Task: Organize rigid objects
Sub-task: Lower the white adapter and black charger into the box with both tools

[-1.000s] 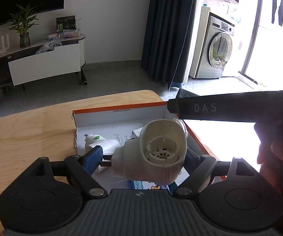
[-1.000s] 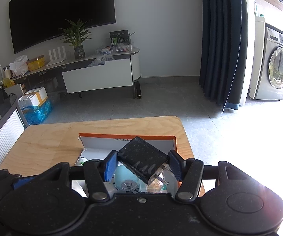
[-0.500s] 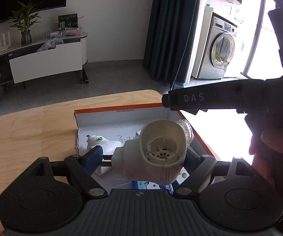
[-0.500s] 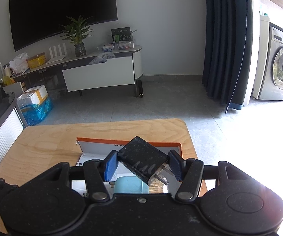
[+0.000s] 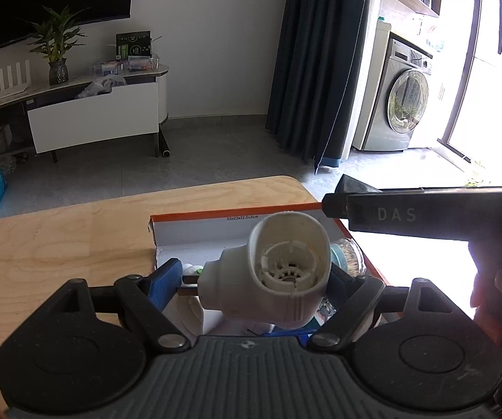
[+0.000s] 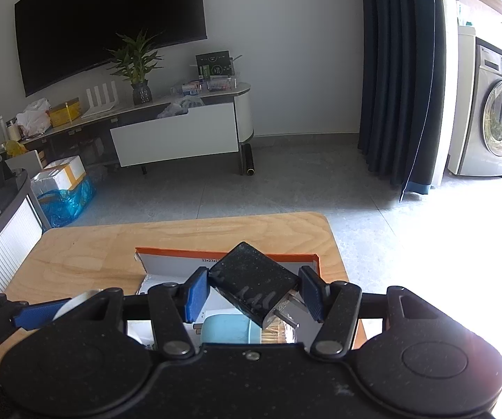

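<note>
Your left gripper (image 5: 254,279) is closed on a white plastic fitting (image 5: 272,276), a wide piece, so the jaws stand well apart with the blue pads (image 5: 165,281) pressing its two sides. The fitting sits centre frame in the left wrist view, its round open end turned toward the camera, held above the cardboard box (image 5: 195,230). This sideways clamp grips the fitting across its body, likely so the open end cannot catch on the box wall when lowered.

Your right gripper (image 6: 252,293) is closed about halfway on a black plug adapter (image 6: 251,282). The adapter lies tilted between the pads (image 6: 197,295), metal prongs (image 6: 286,316) pointing toward the lower right of the frame. The pads bear on the flat faces, leaving the prongs free.

Both items hang over the box (image 6: 167,262), which rests on the wooden tabletop (image 6: 111,244) in the lower centre of each view. Inside the box, below the adapter, lie a pale blue item (image 6: 231,328) and a clear tub of wooden sticks (image 6: 279,331); what else it holds is largely hidden.

Judgement: both items are carried and positioned for placement, neither yet set down. Choose a free spot before release, since the box floor under the adapter is already occupied.
</note>
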`<state>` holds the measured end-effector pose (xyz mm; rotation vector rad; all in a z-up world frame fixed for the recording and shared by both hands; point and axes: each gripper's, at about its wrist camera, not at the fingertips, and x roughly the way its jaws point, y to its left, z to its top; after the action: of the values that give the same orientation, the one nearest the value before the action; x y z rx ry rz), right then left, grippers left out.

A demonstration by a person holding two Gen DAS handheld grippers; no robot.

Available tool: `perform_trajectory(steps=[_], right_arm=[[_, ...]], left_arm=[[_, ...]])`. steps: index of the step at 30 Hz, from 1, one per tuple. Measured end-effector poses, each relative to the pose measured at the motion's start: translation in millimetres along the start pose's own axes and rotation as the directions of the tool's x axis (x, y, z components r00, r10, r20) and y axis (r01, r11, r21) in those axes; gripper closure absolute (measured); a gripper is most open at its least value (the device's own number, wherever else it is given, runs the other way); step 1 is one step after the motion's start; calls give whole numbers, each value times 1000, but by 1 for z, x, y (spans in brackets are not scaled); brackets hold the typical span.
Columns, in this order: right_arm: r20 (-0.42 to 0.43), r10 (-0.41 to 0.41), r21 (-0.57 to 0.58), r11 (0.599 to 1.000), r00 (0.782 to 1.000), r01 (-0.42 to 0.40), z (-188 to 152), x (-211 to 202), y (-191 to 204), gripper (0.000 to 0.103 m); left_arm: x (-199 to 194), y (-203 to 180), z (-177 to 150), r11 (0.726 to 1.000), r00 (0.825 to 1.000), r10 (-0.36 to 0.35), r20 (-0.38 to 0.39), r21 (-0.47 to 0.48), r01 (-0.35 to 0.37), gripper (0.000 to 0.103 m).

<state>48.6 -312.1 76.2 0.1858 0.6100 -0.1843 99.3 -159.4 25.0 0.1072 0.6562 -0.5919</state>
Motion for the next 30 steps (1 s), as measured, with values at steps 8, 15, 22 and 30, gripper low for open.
perform_trajectory(steps=[8, 15, 22, 30], right_arm=[[5, -1, 7, 1000, 1000, 1, 2, 0, -1, 35], [6, -2, 9, 1000, 1000, 2, 3, 0, -1, 35], [4, -1, 9, 1000, 1000, 1, 4, 1, -1, 35], [-5, 0, 9, 1000, 1000, 0, 5, 6, -2, 35]], left_arm=[[4, 4, 10, 1000, 1000, 26, 17, -3, -26, 17], [8, 5, 14, 999, 999, 38, 17, -9, -38, 17], [10, 7, 16, 999, 999, 37, 13, -8, -37, 18], [15, 6, 18, 999, 999, 39, 2, -13, -39, 18]])
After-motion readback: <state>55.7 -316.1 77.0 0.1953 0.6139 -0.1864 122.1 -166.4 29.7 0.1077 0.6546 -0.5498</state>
